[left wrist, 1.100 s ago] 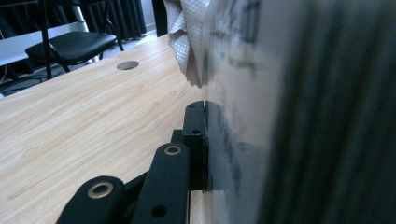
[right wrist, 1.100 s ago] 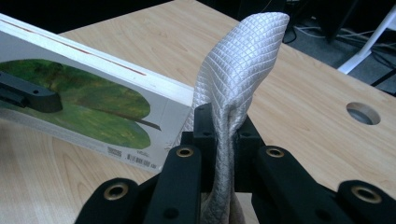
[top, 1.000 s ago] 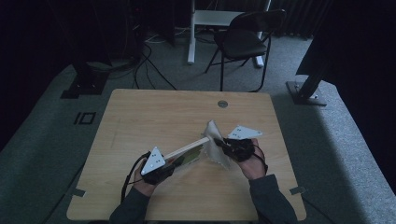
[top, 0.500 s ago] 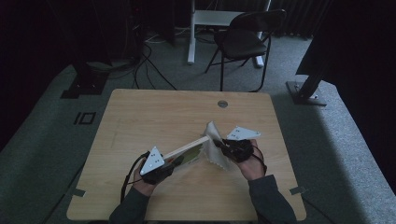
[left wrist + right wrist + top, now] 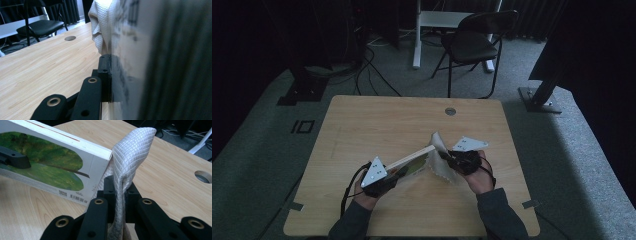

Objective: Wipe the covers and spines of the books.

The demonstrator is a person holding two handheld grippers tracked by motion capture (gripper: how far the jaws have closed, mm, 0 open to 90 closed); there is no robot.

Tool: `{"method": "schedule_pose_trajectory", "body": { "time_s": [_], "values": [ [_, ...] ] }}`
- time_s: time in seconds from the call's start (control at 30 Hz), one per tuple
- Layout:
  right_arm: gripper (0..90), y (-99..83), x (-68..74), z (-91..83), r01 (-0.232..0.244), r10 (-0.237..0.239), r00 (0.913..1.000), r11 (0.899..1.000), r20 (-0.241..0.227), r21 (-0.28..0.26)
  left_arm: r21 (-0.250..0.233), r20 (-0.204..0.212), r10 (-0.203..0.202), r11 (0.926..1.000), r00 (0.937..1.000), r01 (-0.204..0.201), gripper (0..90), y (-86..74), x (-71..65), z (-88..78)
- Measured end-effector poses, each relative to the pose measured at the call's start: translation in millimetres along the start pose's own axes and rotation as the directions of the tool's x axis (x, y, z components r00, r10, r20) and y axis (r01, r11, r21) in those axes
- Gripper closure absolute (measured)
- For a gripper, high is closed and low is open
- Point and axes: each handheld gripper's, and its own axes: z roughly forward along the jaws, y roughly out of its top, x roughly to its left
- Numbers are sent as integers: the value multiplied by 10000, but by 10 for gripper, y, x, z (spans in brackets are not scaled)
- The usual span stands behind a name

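A white-covered book (image 5: 414, 161) with a green picture (image 5: 57, 167) is held tilted above the table, and my left gripper (image 5: 394, 175) is shut on its lower end. In the left gripper view the book (image 5: 140, 50) sits blurred against the left jaw's pad. My right gripper (image 5: 119, 190) is shut on a white waffle-weave cloth (image 5: 130, 147), which stands up from the jaws and rests against the book's upper corner. From above, the cloth (image 5: 439, 150) hangs between the book's raised end and the right gripper (image 5: 447, 157).
The wooden table (image 5: 377, 120) has a round cable hole (image 5: 450, 111) near its far edge. A black folding chair (image 5: 472, 45) and a white desk leg (image 5: 417, 35) stand beyond it, with cables on the floor at the left.
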Motion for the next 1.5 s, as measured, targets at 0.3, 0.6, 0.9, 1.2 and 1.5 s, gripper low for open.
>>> {"method": "schedule_pose_trajectory", "body": {
  "time_s": [0.3,0.6,0.9,1.2,1.5],
  "values": [
    [840,-17,30,41,45,-43,9999,9999,-110,149,-51,2,-21,10000,10000,21,781,9,4,-11],
    [840,-26,38,68,61,-57,9998,9998,-189,214,-170,141,-162,9997,9998,165,781,20,10,-21],
    [840,-53,67,115,100,-91,9995,9995,-306,310,-222,193,-199,9995,9996,203,782,30,13,-32],
    [840,-82,84,150,37,-21,9991,9993,-416,375,-262,210,-167,9995,9996,172,782,45,7,-42],
    [840,-111,116,191,99,-70,9984,9987,-560,506,-321,248,-168,9993,9996,176,782,59,4,-54]
  ]
}}
